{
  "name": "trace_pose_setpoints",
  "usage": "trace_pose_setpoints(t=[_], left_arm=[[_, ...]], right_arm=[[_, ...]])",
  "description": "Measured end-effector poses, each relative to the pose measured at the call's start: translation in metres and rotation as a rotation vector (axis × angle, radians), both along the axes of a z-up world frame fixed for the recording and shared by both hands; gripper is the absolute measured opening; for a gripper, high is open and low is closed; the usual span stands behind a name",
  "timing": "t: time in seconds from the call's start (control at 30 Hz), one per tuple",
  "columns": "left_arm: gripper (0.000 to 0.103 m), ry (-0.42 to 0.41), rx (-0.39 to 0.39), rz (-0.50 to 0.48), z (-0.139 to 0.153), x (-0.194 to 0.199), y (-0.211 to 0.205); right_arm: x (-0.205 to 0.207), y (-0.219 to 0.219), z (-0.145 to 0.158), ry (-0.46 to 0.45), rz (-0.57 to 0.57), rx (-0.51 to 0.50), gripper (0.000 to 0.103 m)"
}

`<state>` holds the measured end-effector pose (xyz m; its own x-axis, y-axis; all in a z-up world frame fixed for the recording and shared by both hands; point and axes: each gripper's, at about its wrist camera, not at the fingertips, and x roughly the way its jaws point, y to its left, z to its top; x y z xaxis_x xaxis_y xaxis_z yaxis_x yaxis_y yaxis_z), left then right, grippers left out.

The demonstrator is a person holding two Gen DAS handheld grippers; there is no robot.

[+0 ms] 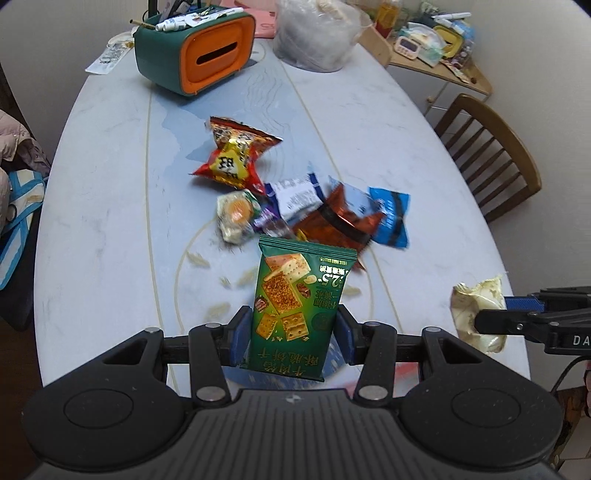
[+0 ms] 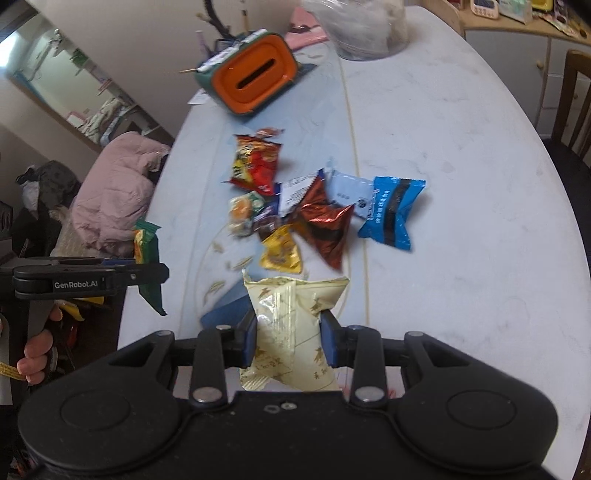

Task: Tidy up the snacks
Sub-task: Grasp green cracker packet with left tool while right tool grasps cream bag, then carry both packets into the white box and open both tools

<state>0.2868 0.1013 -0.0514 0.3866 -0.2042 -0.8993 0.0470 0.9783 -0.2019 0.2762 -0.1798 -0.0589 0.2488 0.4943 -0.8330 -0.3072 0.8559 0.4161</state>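
My left gripper [image 1: 293, 334] is shut on a green cracker packet [image 1: 299, 295], held above the near part of the table; the same green packet [image 2: 146, 247] and left gripper [image 2: 162, 271] show at the left of the right wrist view. A cream snack packet [image 2: 291, 325] hangs between the blue pads of my right gripper [image 2: 290, 341], which is shut on it; this cream packet [image 1: 476, 306] and right gripper [image 1: 480, 314] appear at the right edge of the left wrist view. A pile of loose snacks lies mid-table: a red packet [image 1: 236, 155], a blue packet [image 1: 391, 216], a copper-red foil packet [image 2: 325, 221], a yellow packet [image 2: 282, 253].
A green-and-orange tissue box [image 1: 195, 55] with pens on top stands at the far side of the white table [image 1: 110, 221], beside a clear plastic bag [image 1: 317, 33]. A wooden chair [image 1: 491, 155] is at the right. A pink jacket [image 2: 114, 192] lies left of the table. A person's hand [image 2: 37, 350] holds the left gripper's handle.
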Motion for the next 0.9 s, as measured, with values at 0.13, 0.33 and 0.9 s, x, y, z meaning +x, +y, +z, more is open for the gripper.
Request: trace_pose_setpoints(t=[0.13,0.33,0.9], left_arm=[[0.046,-0.010,-0.009,-0.012,0.011,-0.031,-0.010],[0.046,0.025,-0.002,-0.025,0.012,-0.076,-0.027],[0.046,0.193,0.055,0.001,-0.062,-0.149,-0.065]], right_arm=[[-0.026,0.000,0.010,-0.016,0.027,0.002,0.034],[-0.062,0.001,0.013,-0.021,0.064,-0.006,0.034],[-0.128,0.020,-0.056,0.060,0.156,-0.142,0.034]])
